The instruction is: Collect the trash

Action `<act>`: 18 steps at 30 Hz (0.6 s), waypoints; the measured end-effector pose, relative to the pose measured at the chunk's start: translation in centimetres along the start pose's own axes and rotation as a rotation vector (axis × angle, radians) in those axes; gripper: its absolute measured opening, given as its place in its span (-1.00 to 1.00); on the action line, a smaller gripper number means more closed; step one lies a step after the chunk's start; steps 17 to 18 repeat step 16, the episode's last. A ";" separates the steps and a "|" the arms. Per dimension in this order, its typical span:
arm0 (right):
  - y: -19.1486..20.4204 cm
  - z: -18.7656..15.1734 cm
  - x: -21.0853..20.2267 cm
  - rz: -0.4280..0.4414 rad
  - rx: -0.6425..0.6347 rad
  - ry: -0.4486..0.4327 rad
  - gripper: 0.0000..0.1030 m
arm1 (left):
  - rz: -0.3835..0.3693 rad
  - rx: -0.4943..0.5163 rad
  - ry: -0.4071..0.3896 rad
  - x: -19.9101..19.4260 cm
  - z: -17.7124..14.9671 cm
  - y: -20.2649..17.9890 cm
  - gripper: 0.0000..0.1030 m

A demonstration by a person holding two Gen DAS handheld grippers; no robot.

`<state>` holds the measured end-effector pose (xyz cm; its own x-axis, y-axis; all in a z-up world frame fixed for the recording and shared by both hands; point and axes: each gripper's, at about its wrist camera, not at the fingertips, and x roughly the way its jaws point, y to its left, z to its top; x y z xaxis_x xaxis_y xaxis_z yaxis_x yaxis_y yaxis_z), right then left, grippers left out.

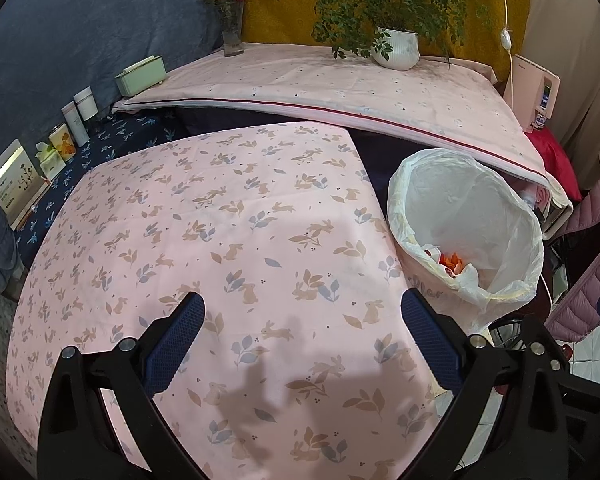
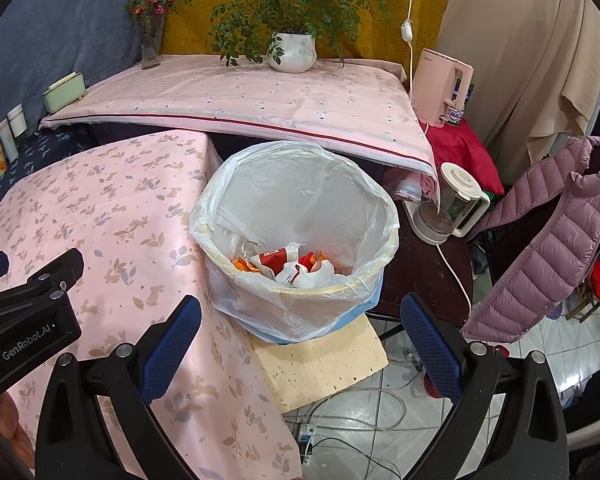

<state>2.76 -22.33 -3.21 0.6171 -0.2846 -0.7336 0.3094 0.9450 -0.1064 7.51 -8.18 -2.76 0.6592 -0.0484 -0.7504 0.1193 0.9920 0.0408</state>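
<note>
A trash bin lined with a white plastic bag (image 2: 296, 216) stands beside the table's right edge; it also shows in the left wrist view (image 1: 466, 216). Inside lie crumpled red, orange and white wrappers (image 2: 288, 266), also visible in the left wrist view (image 1: 452, 264). My left gripper (image 1: 302, 338) is open and empty above the pink rabbit-print tablecloth (image 1: 204, 216). My right gripper (image 2: 300, 338) is open and empty just in front of the bin. The left gripper's body (image 2: 32, 300) shows at the left of the right wrist view.
A raised shelf under pink cloth (image 2: 240, 96) holds a potted plant (image 2: 292, 50), a flower vase (image 2: 150, 44) and a green box (image 2: 64, 92). A pink appliance (image 2: 440, 92), a kettle (image 2: 450, 204), a purple jacket (image 2: 548, 236) and floor cables (image 2: 360, 412) lie to the right.
</note>
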 end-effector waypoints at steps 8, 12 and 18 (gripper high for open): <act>-0.1 0.0 0.0 0.000 0.000 0.000 0.87 | 0.002 -0.005 0.005 0.1 -0.1 0.1 0.83; -0.1 0.0 0.0 0.000 0.001 0.000 0.87 | -0.002 -0.008 0.003 0.2 -0.1 0.2 0.83; -0.4 -0.1 -0.1 0.000 0.003 -0.002 0.87 | -0.011 0.002 -0.004 0.3 -0.1 0.3 0.83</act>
